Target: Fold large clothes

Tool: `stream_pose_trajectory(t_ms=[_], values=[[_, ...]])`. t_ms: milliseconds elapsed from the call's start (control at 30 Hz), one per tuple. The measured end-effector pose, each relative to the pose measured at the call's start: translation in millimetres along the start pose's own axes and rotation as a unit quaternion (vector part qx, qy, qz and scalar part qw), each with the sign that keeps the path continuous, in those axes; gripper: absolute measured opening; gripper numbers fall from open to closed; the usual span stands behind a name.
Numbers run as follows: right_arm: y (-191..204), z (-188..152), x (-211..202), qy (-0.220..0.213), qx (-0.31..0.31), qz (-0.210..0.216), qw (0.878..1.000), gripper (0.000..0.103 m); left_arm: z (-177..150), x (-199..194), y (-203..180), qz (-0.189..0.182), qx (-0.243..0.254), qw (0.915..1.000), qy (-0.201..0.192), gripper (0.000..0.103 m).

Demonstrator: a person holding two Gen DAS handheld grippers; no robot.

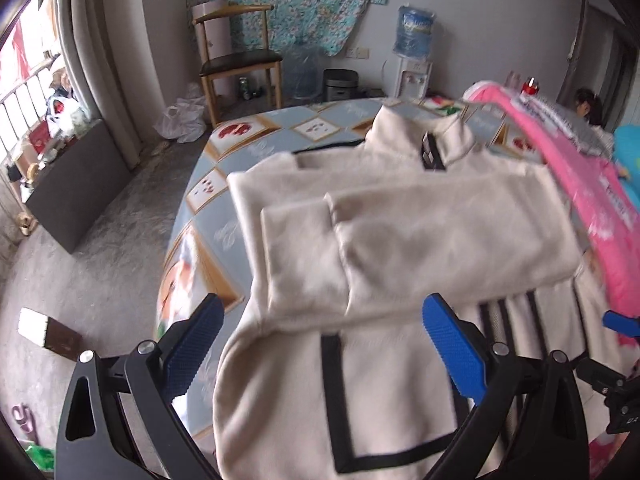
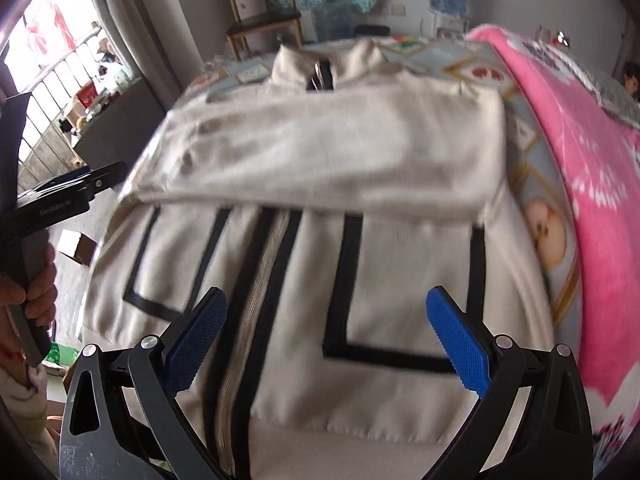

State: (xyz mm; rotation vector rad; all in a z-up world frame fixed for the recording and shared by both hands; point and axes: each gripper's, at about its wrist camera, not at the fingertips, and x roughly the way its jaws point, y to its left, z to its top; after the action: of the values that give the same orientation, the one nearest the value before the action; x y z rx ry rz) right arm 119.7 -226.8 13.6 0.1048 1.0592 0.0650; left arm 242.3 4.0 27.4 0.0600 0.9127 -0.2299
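Your left tongs [image 1: 322,344] hang wide open above the near left part of a cream jacket [image 1: 400,216], blue pads spread and gripping nothing. Your right tongs [image 2: 328,344] are spread just as wide over the jacket's lower front, also empty-handed.

The jacket [image 2: 320,152] lies face up on a bed [image 1: 240,128] covered with a fruit-print sheet, collar toward the far edge and hem toward you at the near edge. Both sleeves [image 1: 420,236] are folded across the chest, one overlapping the other. Black-trimmed pocket outlines [image 2: 348,320] flank the central zipper [image 2: 256,300] below the sleeves.

A pink blanket [image 2: 592,184] is heaped along the bed's right edge, just beside the jacket.

In the right wrist view, your left hand [image 2: 36,292] grips the handle of the other tool beyond the bed's left edge.

Past the far edge of the bed, a wooden chair [image 1: 236,52] stands against the wall, with a water dispenser [image 1: 414,56] further right.
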Motion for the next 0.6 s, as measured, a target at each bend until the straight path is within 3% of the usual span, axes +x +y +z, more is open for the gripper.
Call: stream_pose_trajectory(t_ms=[267, 467, 600], values=[[-24, 53, 5, -0.022, 0.059, 0.065, 0.996, 0.097, 46, 18, 12, -0.027, -0.037, 0.9989, 0.009, 0.098], [-45, 71, 23, -0.009, 0.071, 0.063, 0.995, 0.097, 65, 40, 14, -0.058, -0.043, 0.9972, 0.020, 0.098], [-59, 119, 26, -0.028, 0.061, 0.069, 0.995, 0.097, 109, 58, 13, -0.085, -0.052, 0.9949, 0.017, 0.098]])
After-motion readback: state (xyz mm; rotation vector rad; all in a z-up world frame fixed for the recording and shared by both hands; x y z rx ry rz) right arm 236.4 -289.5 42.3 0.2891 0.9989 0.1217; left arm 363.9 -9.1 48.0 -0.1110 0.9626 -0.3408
